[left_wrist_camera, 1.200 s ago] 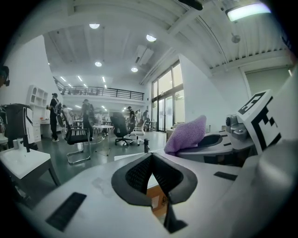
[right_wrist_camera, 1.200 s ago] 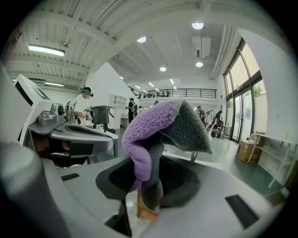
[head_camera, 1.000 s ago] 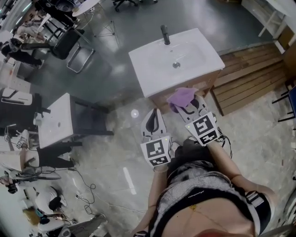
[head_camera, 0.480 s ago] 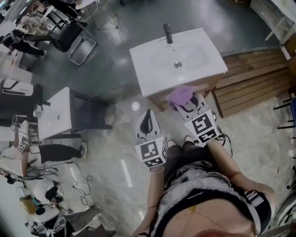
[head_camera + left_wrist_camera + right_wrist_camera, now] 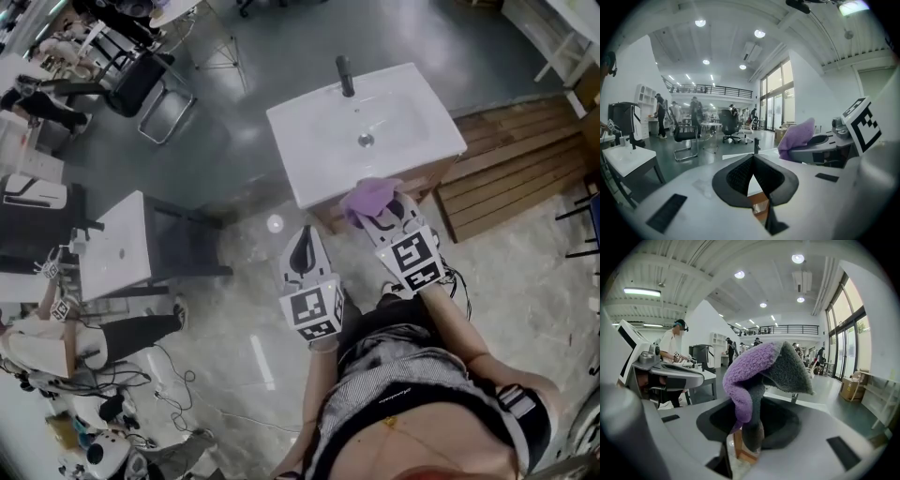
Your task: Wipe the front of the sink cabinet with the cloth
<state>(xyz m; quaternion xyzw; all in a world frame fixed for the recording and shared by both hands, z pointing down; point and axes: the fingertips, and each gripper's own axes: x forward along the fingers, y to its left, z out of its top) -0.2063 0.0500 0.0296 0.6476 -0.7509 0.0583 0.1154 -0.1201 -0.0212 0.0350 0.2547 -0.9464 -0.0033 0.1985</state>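
The sink cabinet (image 5: 419, 178) stands ahead of me, with a white basin (image 5: 319, 141) and a black tap (image 5: 345, 75) on top. A strip of its wooden front shows under the basin's near edge. My right gripper (image 5: 378, 212) is shut on a purple cloth (image 5: 368, 199), which sits at that near edge against the top of the cabinet front. In the right gripper view the cloth (image 5: 759, 373) rises out of the right gripper (image 5: 749, 434), and wood (image 5: 742, 451) shows just past it. My left gripper (image 5: 302, 246) hangs shut and empty to the left, short of the cabinet; its tips meet (image 5: 752, 158).
A second white-topped cabinet (image 5: 117, 251) stands at the left, with office chairs (image 5: 150, 89) beyond it. A wooden pallet (image 5: 511, 164) lies right of the sink cabinet. Cables (image 5: 164, 375) trail over the floor at lower left, near a person (image 5: 56, 328).
Both grippers hold nearly the same places, and the cloth stays at the basin's near edge. The head view has drifted a little. The person at the left has moved.
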